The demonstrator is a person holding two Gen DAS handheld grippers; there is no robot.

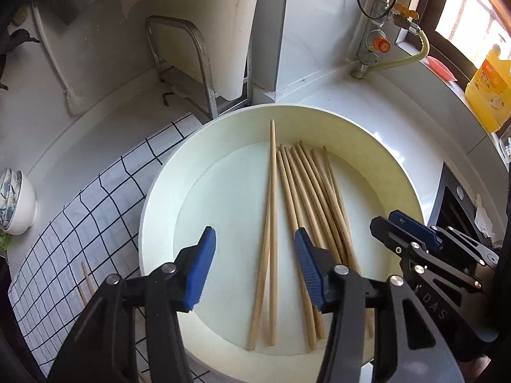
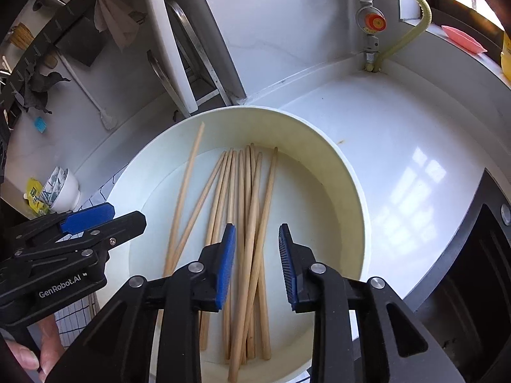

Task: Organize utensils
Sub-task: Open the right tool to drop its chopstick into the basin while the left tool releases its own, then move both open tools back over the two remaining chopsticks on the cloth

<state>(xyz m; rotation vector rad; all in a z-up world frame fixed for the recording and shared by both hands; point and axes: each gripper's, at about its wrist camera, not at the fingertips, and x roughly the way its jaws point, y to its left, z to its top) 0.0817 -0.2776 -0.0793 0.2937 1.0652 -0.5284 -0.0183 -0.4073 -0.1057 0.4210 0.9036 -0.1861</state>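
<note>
- A white glossy tabletop (image 2: pixel 399 146) curves around a corner, with window light mirrored on it near the right.
- On it sits a wide, pale round basin (image 1: pixel 319 118), its rim close to the corner of the wall.
- The wooden chopsticks (image 1: pixel 306 198) lie inside the basin: a loose bundle on the right of the floor and two lying apart to the left of it, one with its tip resting up the far wall.
- The left tool (image 1: pixel 255 271) hangs above the near part of the basin, its blue pads apart and pressing nothing; the two separate chopsticks show between them lower down.
- The right tool (image 2: pixel 257 265) hangs over the bundle, pads also apart, narrower, clamped on nothing.
- A white cloth with a black grid (image 1: pixel 95 198) lies left of the basin, partly under its edge.
- A white patterned bowl (image 1: pixel 17 201) stands further left.
- A metal rack (image 1: pixel 188 63) holding a white board stands behind the basin.
- A gas valve with an orange knob (image 1: pixel 380 44) and a yellowish hose (image 1: pixel 402 60) rise from the back corner.
- A yellow bottle (image 1: pixel 488 92) stands on the window sill.
- A black hob (image 2: pixel 479 255) edges the tabletop on the right.
</note>
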